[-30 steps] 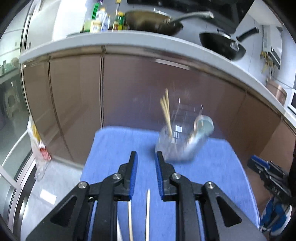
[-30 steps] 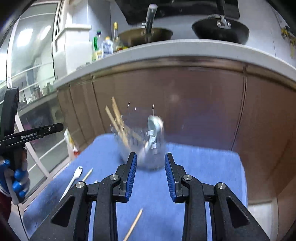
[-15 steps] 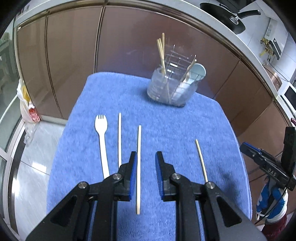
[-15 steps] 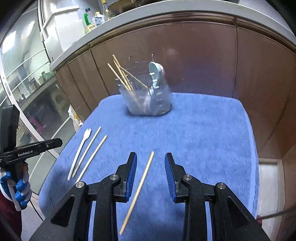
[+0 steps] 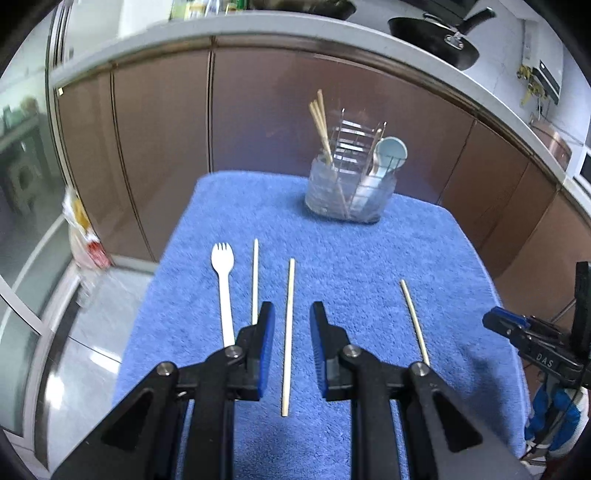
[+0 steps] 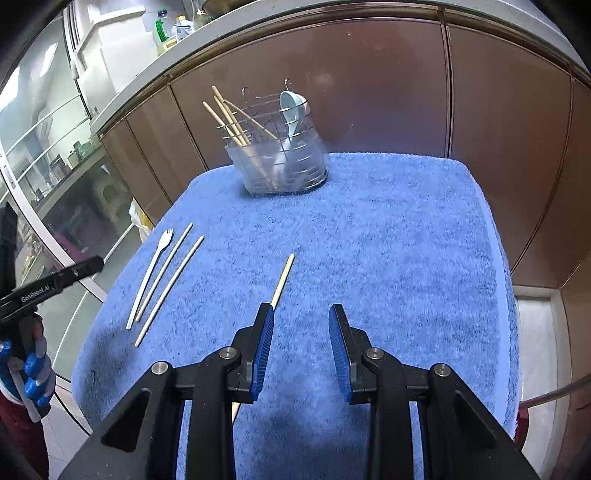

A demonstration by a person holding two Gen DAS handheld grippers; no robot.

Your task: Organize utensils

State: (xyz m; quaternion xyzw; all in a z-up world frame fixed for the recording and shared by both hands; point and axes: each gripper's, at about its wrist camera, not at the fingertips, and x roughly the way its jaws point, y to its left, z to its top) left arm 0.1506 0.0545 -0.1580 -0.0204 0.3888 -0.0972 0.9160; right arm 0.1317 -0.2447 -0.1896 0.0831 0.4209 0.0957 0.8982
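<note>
Both grippers point down at a slant over a tabletop covered by a blue towel (image 6: 388, 236).

The left gripper (image 5: 291, 325) has its jaws a little apart, with nothing pinched. One wooden chopstick (image 5: 288, 332) lies flat on the towel and shows in the gap between the jaws. I cannot tell how high the jaws are above it. Just to its left lies a second chopstick (image 5: 255, 280), partly hidden behind the left jaw. Left of that is a white plastic fork (image 5: 223, 288), prongs pointing away.

The right gripper (image 6: 301, 325) also has its jaws apart and holds nothing. Only bare towel shows between them. A third chopstick (image 6: 282, 280) lies on a slant, and its near end goes out of sight behind the left jaw of this gripper. In the left wrist view this same stick is off to the right, well apart from the other two.

At the far end of the towel stands a wire utensil holder (image 6: 280, 158) with a clear tub around its bottom. More chopsticks lean in it on the left side. A pale blue spoon (image 6: 291, 107) stands in it on the right side.

Behind the tabletop are brown cabinet doors (image 6: 369, 92). Up on the counter sits a black pan (image 5: 436, 33). A hand in a blue and white glove (image 6: 31, 373) shows at the edge, holding the other gripper.
</note>
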